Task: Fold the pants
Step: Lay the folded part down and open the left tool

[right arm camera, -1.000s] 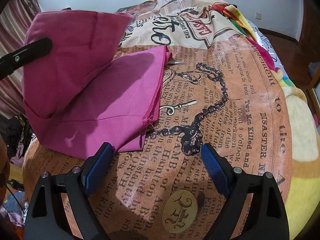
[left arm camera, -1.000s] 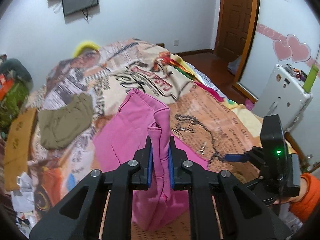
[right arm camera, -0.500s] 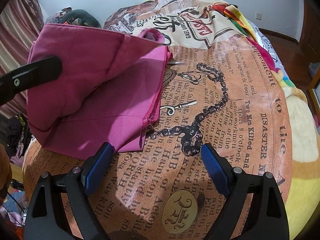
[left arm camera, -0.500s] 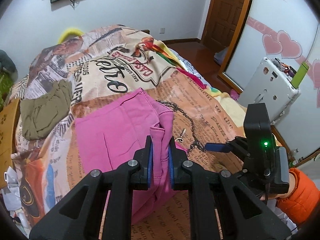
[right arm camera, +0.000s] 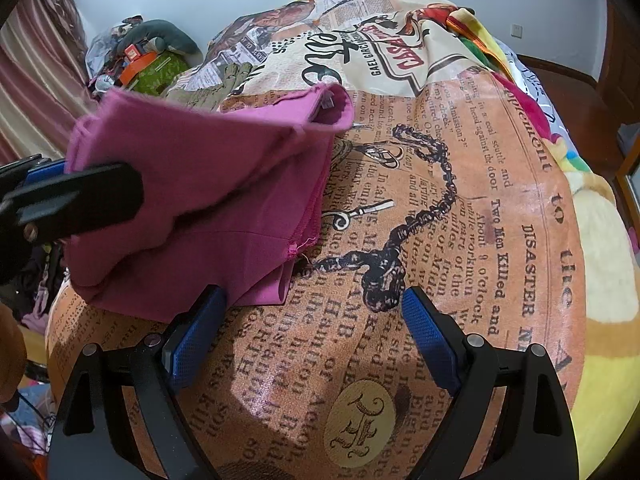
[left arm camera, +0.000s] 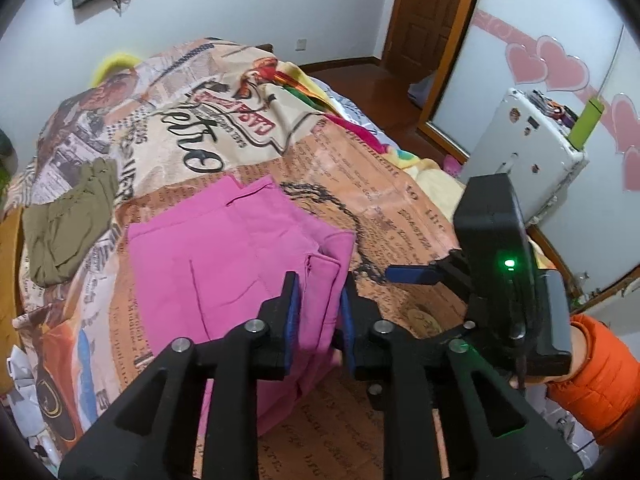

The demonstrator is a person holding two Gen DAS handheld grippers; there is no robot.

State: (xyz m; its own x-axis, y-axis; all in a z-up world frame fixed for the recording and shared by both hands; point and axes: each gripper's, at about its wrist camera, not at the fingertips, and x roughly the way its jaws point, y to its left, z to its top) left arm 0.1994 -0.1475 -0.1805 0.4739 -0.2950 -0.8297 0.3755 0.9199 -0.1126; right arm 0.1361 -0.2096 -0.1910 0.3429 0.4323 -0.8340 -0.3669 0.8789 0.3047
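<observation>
We find the pants [left arm camera: 224, 264] folded over on the bed [left arm camera: 400, 216]. Left gripper [left arm camera: 318, 316] is opening, cloth between its pads, to release the fold; right gripper [right arm camera: 312, 336] waits spread, empty.

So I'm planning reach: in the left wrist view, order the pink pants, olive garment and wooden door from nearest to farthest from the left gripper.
1. pink pants, between the left gripper fingers, jaws opening.
2. olive garment, far left on the bed.
3. wooden door, top right, beyond the bed.
</observation>
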